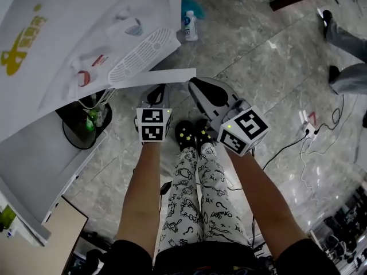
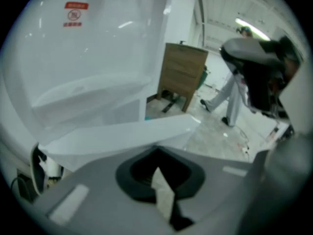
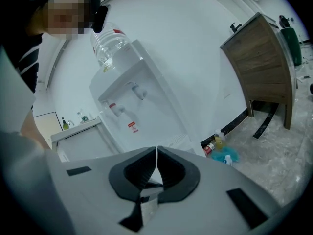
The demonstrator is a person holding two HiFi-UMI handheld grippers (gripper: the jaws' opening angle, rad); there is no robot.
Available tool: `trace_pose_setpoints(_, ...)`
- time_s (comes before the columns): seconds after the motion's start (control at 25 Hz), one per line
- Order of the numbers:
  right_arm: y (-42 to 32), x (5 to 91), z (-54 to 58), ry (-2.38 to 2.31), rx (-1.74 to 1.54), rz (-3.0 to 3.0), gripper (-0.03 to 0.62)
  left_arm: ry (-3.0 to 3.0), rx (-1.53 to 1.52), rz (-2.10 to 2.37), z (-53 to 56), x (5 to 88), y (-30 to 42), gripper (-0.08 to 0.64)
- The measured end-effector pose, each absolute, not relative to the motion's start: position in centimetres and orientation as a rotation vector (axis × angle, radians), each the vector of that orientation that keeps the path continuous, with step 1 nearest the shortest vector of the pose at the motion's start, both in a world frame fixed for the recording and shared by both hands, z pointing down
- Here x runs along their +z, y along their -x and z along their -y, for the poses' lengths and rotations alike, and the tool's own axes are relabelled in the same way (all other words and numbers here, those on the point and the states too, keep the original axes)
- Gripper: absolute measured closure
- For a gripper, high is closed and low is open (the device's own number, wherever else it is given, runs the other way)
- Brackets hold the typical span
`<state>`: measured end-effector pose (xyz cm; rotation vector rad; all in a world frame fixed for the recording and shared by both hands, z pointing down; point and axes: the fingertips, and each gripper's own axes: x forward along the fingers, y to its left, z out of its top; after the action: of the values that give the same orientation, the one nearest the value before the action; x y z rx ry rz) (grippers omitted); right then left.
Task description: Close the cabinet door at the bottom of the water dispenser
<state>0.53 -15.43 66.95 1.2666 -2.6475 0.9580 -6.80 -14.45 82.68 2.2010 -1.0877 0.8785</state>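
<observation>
The white water dispenser (image 1: 86, 33) stands at the upper left of the head view, its drip grille (image 1: 140, 53) facing me. Its lower cabinet door (image 1: 155, 78) stands swung out, seen edge-on as a white slab. My left gripper (image 1: 157, 94) is shut and empty, with its tips just short of that door edge. In the left gripper view the door edge (image 2: 122, 133) runs across just beyond the shut left gripper (image 2: 156, 151). My right gripper (image 1: 198, 86) is shut and empty beside the door's free end. The right gripper view shows the dispenser (image 3: 132, 106) with its bottle (image 3: 108, 45) beyond the right gripper (image 3: 156, 148).
A dark round bin (image 1: 86, 125) sits under the dispenser's side, next to a grey counter (image 1: 40, 171). A small bottle (image 1: 191, 26) stands on the marble floor behind the door. A power strip (image 1: 307, 128) with cables lies at the right. Another person's legs (image 1: 344, 39) are at the top right.
</observation>
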Motion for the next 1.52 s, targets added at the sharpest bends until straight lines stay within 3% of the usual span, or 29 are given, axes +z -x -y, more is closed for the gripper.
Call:
trace_pose_setpoints(0.36,-6.5,66.9,18.0,-1.502,1.142,2.577,0.575,-2.126,0.817,1.275,22.7,82.5,7.8,0.563)
trace_pose_setpoints(0.8,-6.9,66.0,18.0,-1.466,1.119,2.613,0.575,-2.137,0.697,1.295,21.8,80.7,6.7,0.563)
trace_pose_setpoints(1.52,-4.9,50.1,11.2,-1.361,0.841,2.804,0.575,-2.523,0.409,1.265,11.7,53.6,1.4,0.563)
